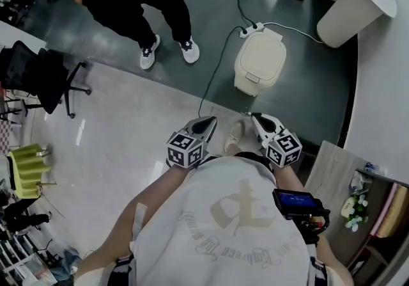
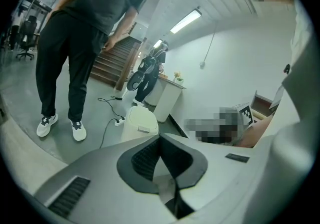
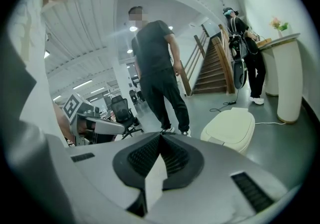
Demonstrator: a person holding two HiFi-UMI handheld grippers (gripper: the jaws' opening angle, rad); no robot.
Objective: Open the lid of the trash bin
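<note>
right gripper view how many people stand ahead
2: person in dark clothes, left of the trash bin; second person, at the white counter by the stairs. Others may be hidden.

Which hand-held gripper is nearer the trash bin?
Right. The right hand-held gripper points at the trash bin from straight in front; the left hand-held gripper is farther off, to its left.

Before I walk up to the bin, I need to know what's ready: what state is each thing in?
Trash bin: upright, closed.
Left gripper: jaws together, holding nothing.
Right gripper: jaws together, holding nothing.
</note>
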